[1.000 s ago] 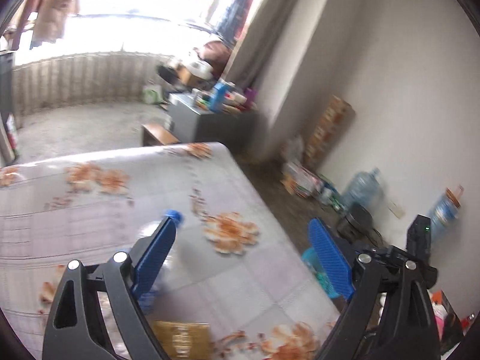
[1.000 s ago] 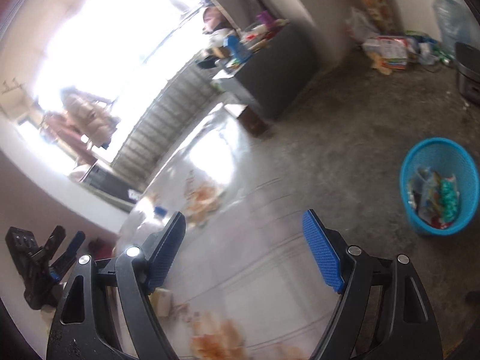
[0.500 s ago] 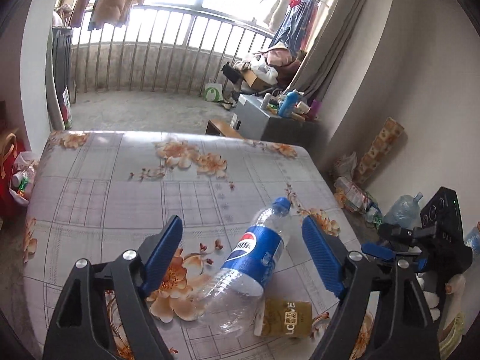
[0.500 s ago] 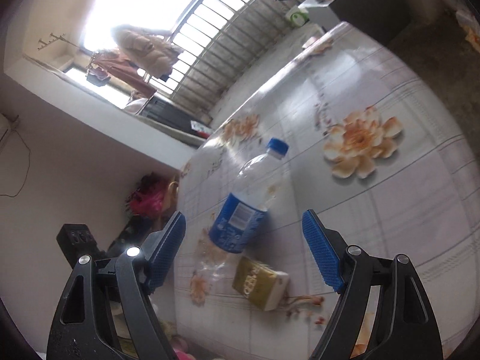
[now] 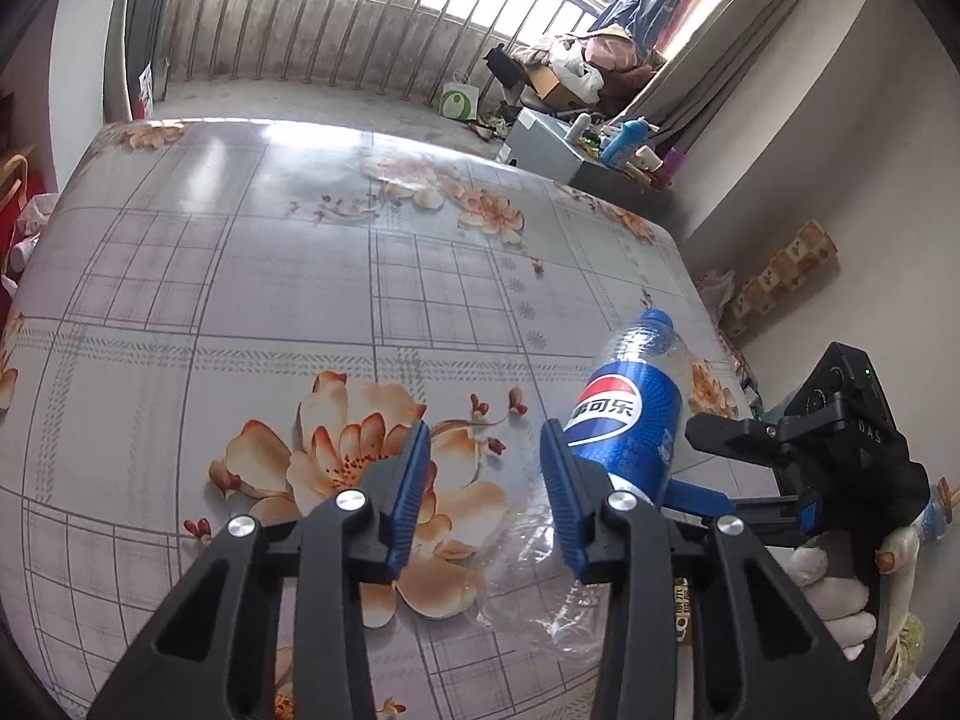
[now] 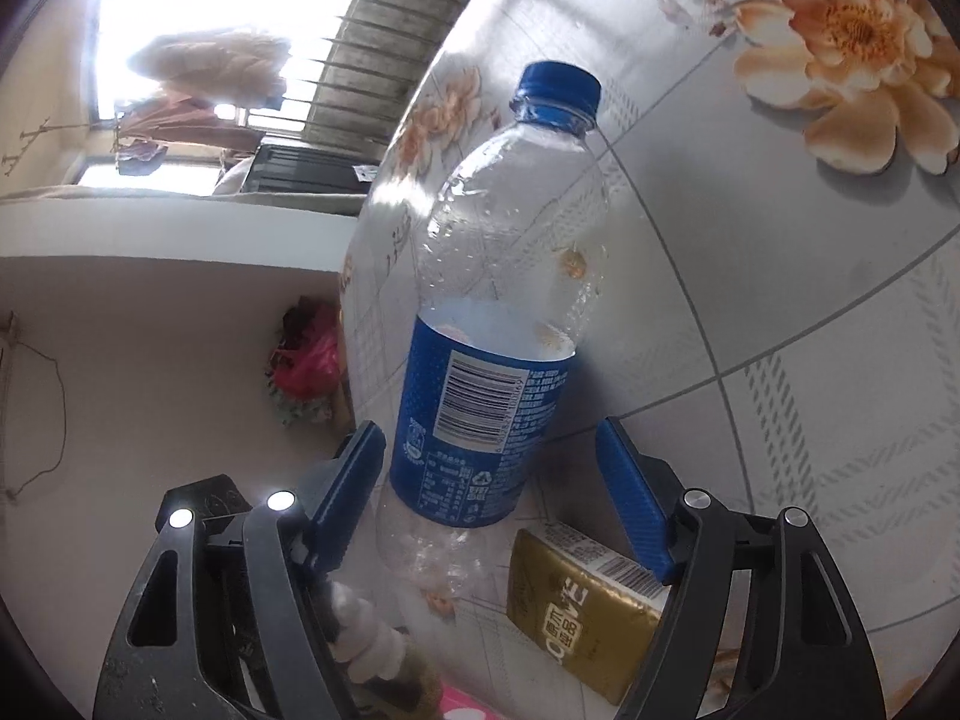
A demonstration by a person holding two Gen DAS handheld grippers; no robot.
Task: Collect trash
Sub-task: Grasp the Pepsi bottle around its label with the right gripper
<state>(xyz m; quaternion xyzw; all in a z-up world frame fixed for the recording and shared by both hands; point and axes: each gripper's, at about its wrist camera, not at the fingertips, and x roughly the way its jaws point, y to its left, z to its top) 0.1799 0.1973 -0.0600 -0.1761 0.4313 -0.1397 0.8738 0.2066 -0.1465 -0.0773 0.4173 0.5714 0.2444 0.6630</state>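
Note:
An empty clear Pepsi bottle (image 6: 480, 390) with a blue label and cap lies on the flowered tablecloth (image 6: 810, 312). My right gripper (image 6: 492, 480) straddles its labelled middle. Its jaws are closing, with a gap still showing beside each pad. A gold drink carton (image 6: 576, 618) lies by the bottle's base. In the left wrist view the bottle (image 5: 630, 420) lies just right of my left gripper (image 5: 486, 480). Those jaws are closing with only tablecloth between the tips, and the bottle's clear base reaches under the right finger. The right gripper (image 5: 696, 489) comes in from the right, held by a white-gloved hand (image 5: 828, 588).
The table's right edge (image 5: 708, 300) drops to the floor beside a wall. A grey cabinet (image 5: 558, 150) crowded with bottles stands beyond the far corner, in front of the balcony railing. A red bag (image 6: 306, 360) lies on the floor past the table's other side.
Both grippers came down close to the bottle. The left jaws narrowed a lot and the bottle now lies to their right instead of between them. The right jaws now straddle the bottle.

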